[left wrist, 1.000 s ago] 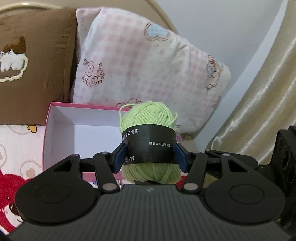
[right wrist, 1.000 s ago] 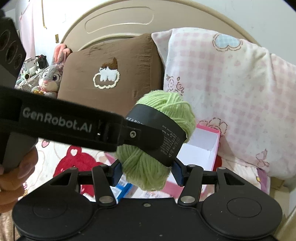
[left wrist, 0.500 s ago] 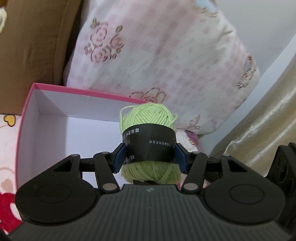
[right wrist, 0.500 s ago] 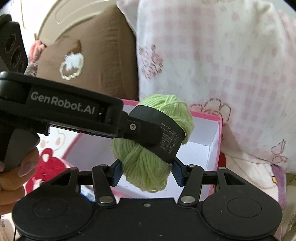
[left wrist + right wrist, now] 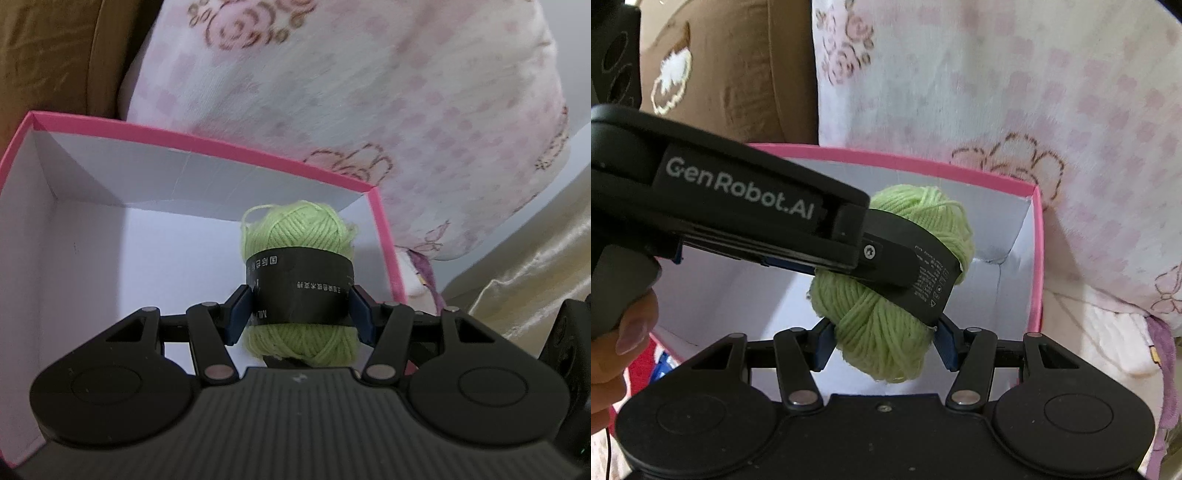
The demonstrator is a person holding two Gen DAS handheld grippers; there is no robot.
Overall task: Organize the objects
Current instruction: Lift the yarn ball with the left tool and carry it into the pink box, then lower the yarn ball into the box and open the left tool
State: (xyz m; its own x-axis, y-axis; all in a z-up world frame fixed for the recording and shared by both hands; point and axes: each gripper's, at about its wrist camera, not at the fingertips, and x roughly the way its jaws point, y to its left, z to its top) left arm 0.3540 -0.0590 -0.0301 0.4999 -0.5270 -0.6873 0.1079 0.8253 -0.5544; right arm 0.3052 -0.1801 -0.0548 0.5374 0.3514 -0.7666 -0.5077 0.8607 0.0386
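Observation:
A ball of light green yarn (image 5: 299, 236) with a black paper band is clamped in my left gripper (image 5: 299, 314), which is shut on it. It hangs over the right part of an open pink box with a white inside (image 5: 110, 177). In the right wrist view the same yarn ball (image 5: 882, 332) sits between the blue pads of my right gripper (image 5: 884, 343), which closes on its lower half. The left gripper's black body (image 5: 738, 206) crosses that view from the left, over the box (image 5: 1036, 258).
A pink checked pillow (image 5: 369, 92) leans behind the box and a brown pillow (image 5: 738, 74) stands to its left. A gold curtain (image 5: 535, 258) hangs at the right. The box lies on a patterned bedsheet (image 5: 639, 369).
Both grippers have moved forward and down with the yarn, from in front of the pillows to over the open pink box. The grip on the yarn is unchanged.

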